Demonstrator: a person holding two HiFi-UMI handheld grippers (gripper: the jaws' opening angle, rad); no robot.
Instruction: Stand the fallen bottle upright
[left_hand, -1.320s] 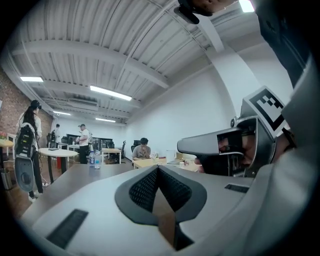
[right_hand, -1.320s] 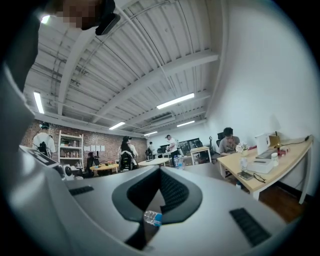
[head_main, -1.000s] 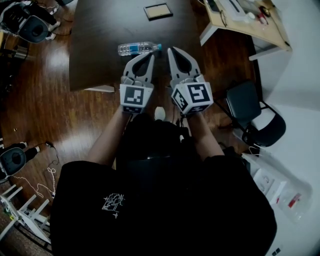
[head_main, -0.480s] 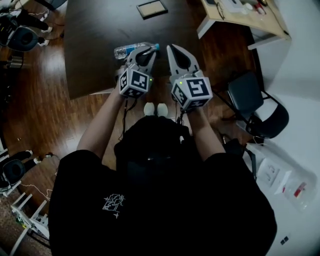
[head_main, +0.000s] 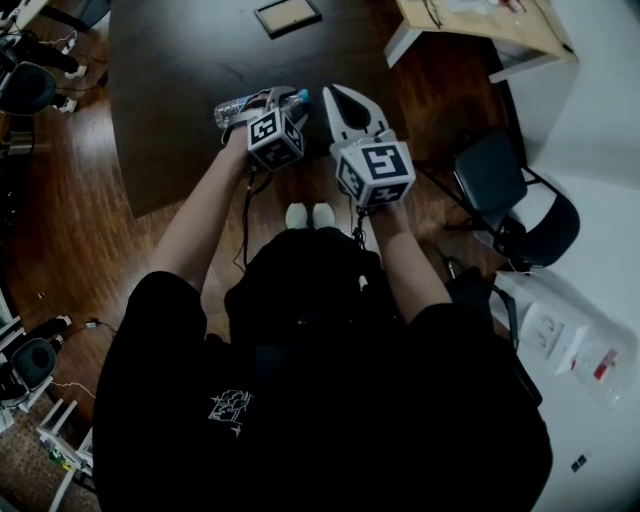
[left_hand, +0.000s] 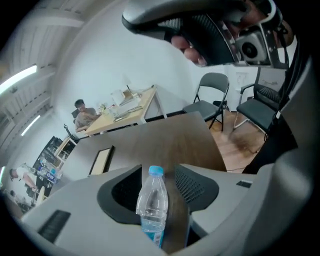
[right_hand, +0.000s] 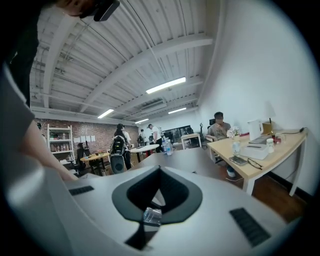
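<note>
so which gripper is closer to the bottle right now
Left. The left gripper straddles the fallen bottle, its jaws opening with the bottle between them. The right gripper hangs beside the cap end, jaws together, apart from the bottle.

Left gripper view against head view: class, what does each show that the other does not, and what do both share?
Only the left gripper view: a seated person at a light wooden desk, and the left gripper with its jaws opening on either side of the bottle.
Only the head view: the wearer's white shoes and the left gripper's marker cube.
Both: the clear plastic bottle with a blue cap lying on the dark brown table, and the flat tan pad.
</note>
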